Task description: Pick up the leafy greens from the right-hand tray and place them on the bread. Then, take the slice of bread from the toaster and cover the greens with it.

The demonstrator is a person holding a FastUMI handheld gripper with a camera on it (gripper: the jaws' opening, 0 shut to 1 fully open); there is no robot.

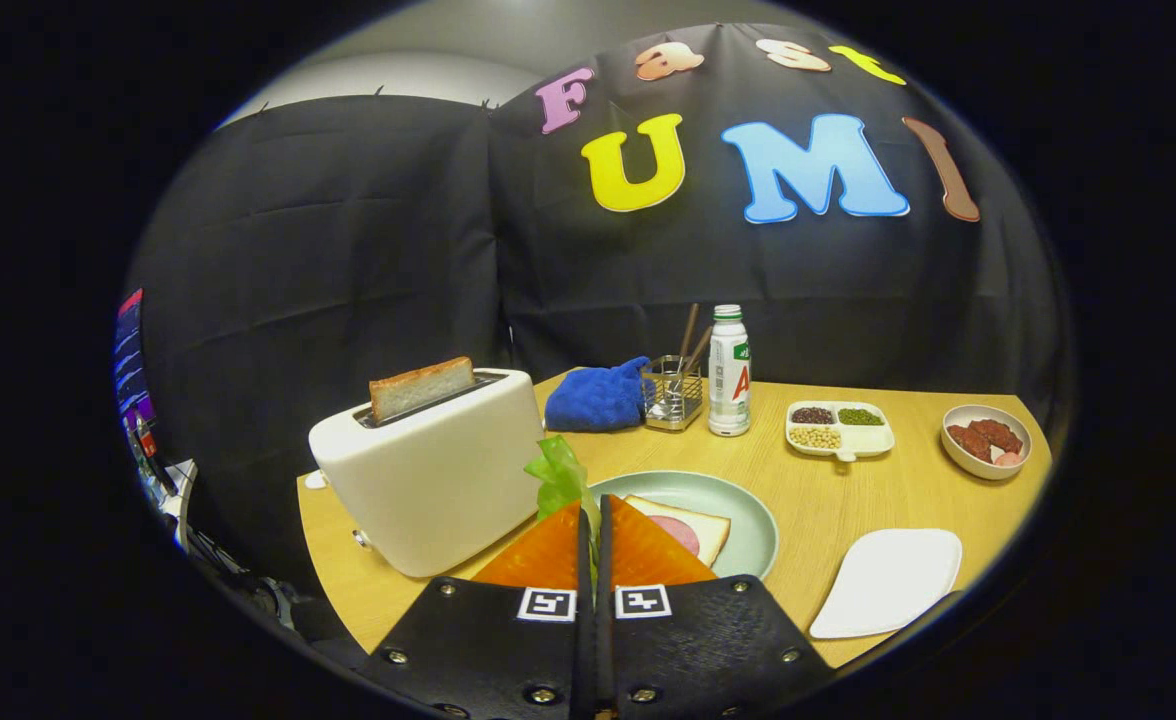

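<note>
My gripper (593, 510) is shut on the leafy greens (560, 480), which stick up green and crumpled from between the fingertips. I hold them above the near left rim of a pale green plate (753, 520). On that plate lies a slice of bread (703, 528) with a pink round of ham on top, just ahead of the fingers and slightly right. A white toaster (438, 470) stands to the left of the fingers, with a second slice of bread (420, 387) standing up out of its slot. The white tray (888, 580) to the right lies bare.
Beyond the plate stand a blue cloth (598, 395), a wire holder with chopsticks (675, 392) and a white bottle (729, 372). Farther right are a divided dish of beans (838, 428) and a bowl of meat (988, 440). The wooden table (818, 490) ends close behind them.
</note>
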